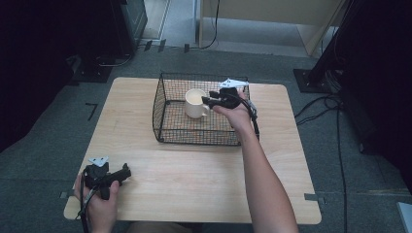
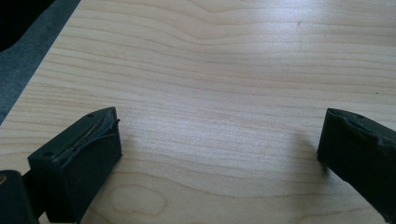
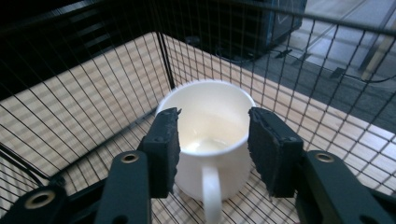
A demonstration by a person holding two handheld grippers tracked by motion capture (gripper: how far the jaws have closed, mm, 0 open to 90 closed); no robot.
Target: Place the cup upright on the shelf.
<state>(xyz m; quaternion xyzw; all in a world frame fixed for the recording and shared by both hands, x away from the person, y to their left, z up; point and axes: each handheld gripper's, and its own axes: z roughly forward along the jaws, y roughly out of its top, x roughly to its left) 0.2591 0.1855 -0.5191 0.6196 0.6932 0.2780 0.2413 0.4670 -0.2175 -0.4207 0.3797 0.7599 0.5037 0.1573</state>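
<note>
A cream mug (image 1: 196,103) stands upright and empty inside a black wire basket (image 1: 164,130) on the far half of the wooden table (image 1: 194,184). My right gripper (image 1: 207,101) reaches into the basket from the right. In the right gripper view its jaws (image 3: 214,115) stand open, one on each side of the mug's handle (image 3: 211,191), with a gap to both pads, near the mug (image 3: 205,100) rim. My left gripper (image 1: 127,172) rests at the table's near left corner. Its jaws (image 2: 219,123) are wide open over bare wood with nothing between them.
The basket's wire walls (image 3: 116,60) rise close around the right gripper and the mug. Grey carpet surrounds the table, with cables (image 1: 335,126) on the floor at the right and dark equipment stands at the back corners.
</note>
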